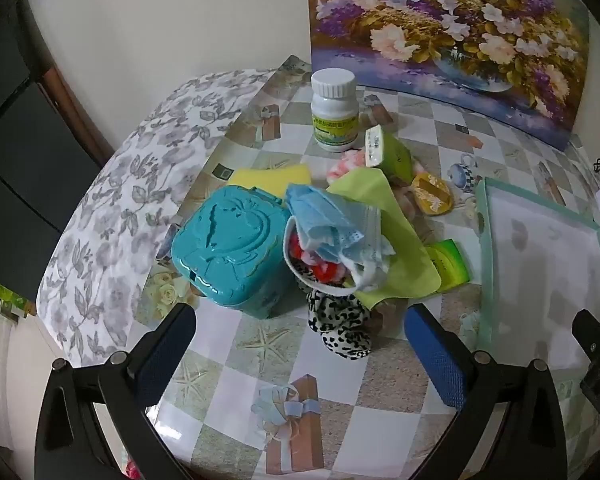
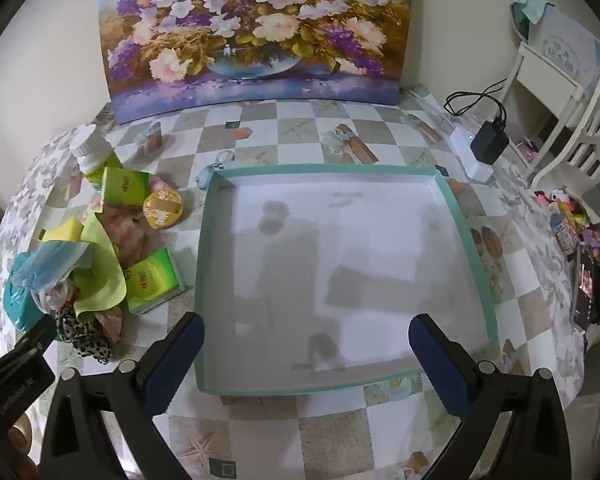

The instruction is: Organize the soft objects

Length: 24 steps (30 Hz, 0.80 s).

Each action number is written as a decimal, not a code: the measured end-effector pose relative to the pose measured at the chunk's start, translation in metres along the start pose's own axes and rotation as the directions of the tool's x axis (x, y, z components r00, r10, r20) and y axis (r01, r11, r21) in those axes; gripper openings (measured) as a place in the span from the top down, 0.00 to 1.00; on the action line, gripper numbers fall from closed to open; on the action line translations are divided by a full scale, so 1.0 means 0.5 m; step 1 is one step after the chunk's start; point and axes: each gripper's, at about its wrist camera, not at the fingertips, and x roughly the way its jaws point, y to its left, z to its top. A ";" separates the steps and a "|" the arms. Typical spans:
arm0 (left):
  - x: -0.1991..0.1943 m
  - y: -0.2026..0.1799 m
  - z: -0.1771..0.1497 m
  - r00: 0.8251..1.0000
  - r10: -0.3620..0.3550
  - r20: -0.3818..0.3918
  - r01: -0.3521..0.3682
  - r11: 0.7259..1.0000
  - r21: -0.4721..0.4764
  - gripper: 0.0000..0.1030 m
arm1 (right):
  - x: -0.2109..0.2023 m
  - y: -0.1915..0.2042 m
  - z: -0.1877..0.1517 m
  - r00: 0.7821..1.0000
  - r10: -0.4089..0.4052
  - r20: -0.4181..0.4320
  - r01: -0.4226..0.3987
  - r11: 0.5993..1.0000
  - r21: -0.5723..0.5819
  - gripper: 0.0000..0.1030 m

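left gripper [image 1: 300, 354] low over the checked table [image 1: 380, 436], jaws spread wide, nothing between them. just ahead, a leopard-print cloth [image 1: 342, 330] on the tabletop, touching the foot of a white bowl [image 1: 296, 264]. bowl stuffed with red fabric and topped by a crumpled blue mask [image 1: 328, 220], a lime cloth [image 1: 384, 248] draped behind and partly under it. teal case [image 1: 228, 244] pressed against the bowl's left side (crowding that approach). behind the case, a yellow sponge [image 1: 268, 178]; farther back a pink plush [image 1: 348, 164], mostly hidden, a round yellow tin [image 1: 432, 194], a green packet [image 1: 450, 266] off right, then a white pill bottle [image 1: 334, 110] before the flower painting [image 1: 452, 40].

right gripper [image 2: 306, 356] likewise wide open and holding nothing, over the near edge of a shallow teal-rimmed tray [image 2: 464, 236], white inside. pile of soft things well left of the tray, apart from it. beyond the tray, a black charger [image 2: 489, 144] on a white power strip [image 2: 466, 150].
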 end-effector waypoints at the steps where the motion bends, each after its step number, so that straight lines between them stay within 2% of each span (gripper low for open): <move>1: 0.002 0.001 0.000 1.000 -0.004 -0.005 0.004 1.000 -0.003 0.00 | 0.000 0.000 0.000 1.000 -0.001 -0.001 0.001 1.000 -0.002 0.00; 4: -0.006 -0.003 0.013 1.000 0.000 -0.014 0.000 1.000 0.009 0.00 | -0.001 0.000 0.000 1.000 -0.003 -0.005 0.003 1.000 -0.007 0.00; 8: -0.010 -0.003 0.001 1.000 0.011 0.021 -0.011 1.000 0.016 0.00 | 0.002 -0.001 -0.001 1.000 -0.001 -0.008 0.001 1.000 -0.002 0.00; 24: -0.010 0.001 -0.004 1.000 0.011 0.013 -0.011 1.000 -0.008 0.00 | -0.001 -0.006 -0.004 1.000 0.000 -0.015 0.000 1.000 -0.003 0.00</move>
